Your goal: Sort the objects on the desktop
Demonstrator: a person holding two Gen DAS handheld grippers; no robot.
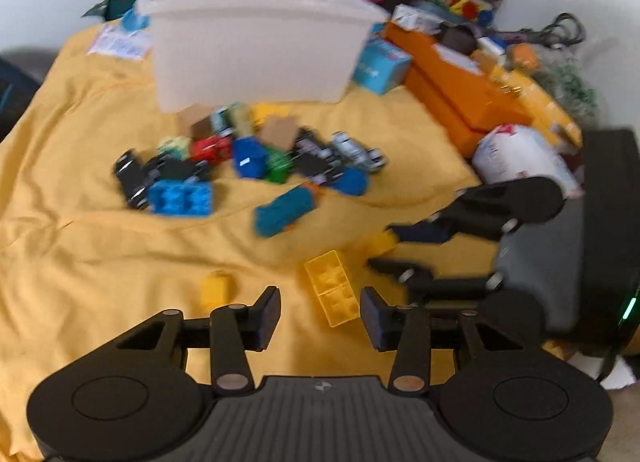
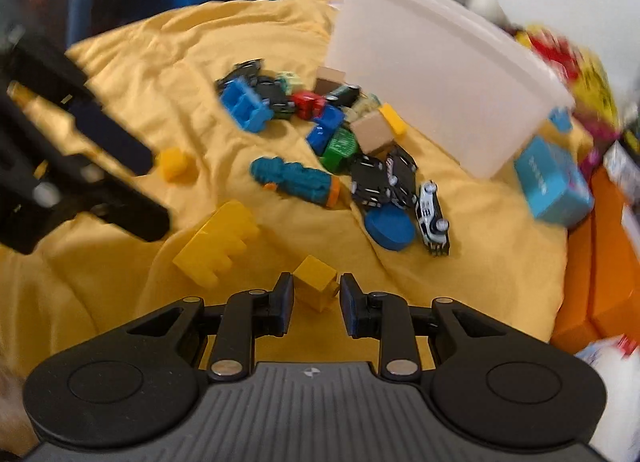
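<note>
My left gripper (image 1: 320,312) hangs open over the long yellow brick (image 1: 332,288); my right gripper (image 2: 316,298) is clamped on a small yellow block (image 2: 316,282)

left black two-finger gripper (image 1: 320,312): jaws apart, nothing between (angled downward) | right black two-finger gripper (image 2: 316,298): clamping small yellow block (image 2: 316,282)

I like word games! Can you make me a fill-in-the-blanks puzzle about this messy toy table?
1. The toys lie on a cloth coloured ____.
2. The small brick between the right gripper fingers is ____.
3. Behind the toy pile stands a big white ____.
4. The round flat disc beside the white toy car is ____.

Missing words: yellow; yellow; tub; blue
</note>
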